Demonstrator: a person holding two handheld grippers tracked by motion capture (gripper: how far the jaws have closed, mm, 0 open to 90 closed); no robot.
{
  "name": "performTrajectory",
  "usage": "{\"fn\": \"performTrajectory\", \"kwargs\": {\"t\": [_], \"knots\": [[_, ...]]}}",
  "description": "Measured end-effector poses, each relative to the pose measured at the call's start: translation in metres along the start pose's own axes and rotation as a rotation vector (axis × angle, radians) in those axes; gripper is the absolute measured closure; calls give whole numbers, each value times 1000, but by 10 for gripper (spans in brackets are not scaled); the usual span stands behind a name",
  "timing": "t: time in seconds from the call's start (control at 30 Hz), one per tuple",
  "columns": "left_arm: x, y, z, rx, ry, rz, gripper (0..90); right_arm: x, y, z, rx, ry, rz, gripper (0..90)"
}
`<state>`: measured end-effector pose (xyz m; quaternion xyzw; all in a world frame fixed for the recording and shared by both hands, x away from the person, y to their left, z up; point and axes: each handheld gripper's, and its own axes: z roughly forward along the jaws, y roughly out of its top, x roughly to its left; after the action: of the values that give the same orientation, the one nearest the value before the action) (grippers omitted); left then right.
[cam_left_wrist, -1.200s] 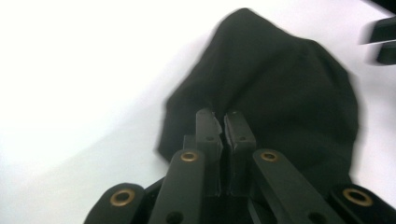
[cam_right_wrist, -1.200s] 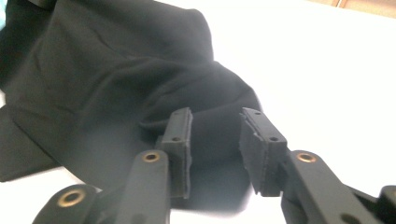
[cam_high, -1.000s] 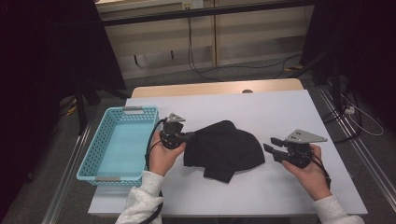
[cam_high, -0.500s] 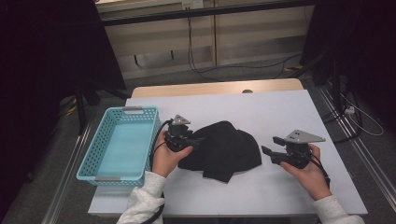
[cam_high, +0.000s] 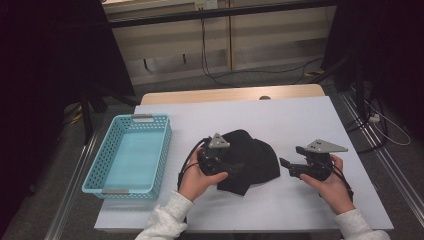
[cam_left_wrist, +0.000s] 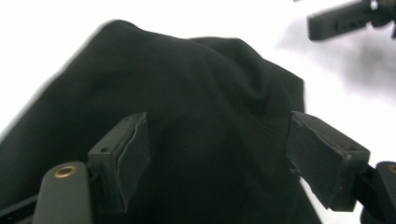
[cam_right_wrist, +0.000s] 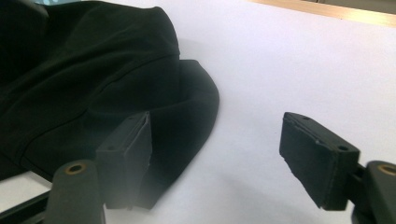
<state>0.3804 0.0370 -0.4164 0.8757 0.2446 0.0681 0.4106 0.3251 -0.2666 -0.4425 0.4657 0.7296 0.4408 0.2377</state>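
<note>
A crumpled black cloth (cam_high: 252, 157) lies on the white table (cam_high: 280, 120), a little in front of its middle. My left gripper (cam_high: 231, 167) lies over the cloth's left part and points right. Its jaws have just been opening; in the left gripper view the left gripper (cam_left_wrist: 219, 135) stands wide, with the cloth (cam_left_wrist: 187, 74) under and between the pads, unpressed. My right gripper (cam_high: 291, 156) hovers just right of the cloth and points left. Its jaws have also just been opening. In the right gripper view the right gripper (cam_right_wrist: 217, 130) has bare table between its pads, beside the cloth's edge (cam_right_wrist: 93, 70).
A teal mesh basket (cam_high: 162, 150) with nothing inside stands at the table's left side. My right gripper's jaws (cam_left_wrist: 345, 18) appear far off in the left gripper view. Bare white table lies behind the cloth; cables run across the floor beyond the table's wooden back edge.
My left gripper has moved right and nearer to the person, onto the cloth, whose left part has bunched rightward. Both grippers have opened. The right hand has stayed put.
</note>
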Motion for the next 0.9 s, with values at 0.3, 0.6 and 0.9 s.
{"fn": "performTrajectory", "kwargs": {"t": [0.3, 0.6, 0.9], "knots": [[-8, -7, 15, 33, -54, 16, 306, -2, -1, 0, 8, -8, 6, 237], [-13, -13, 22, 50, -79, 28, 504, -2, -1, 0, 9, -16, 8, 233], [-14, -17, 28, 92, -100, 7, 626, -4, -2, -1, 7, -15, 10, 232]]}}
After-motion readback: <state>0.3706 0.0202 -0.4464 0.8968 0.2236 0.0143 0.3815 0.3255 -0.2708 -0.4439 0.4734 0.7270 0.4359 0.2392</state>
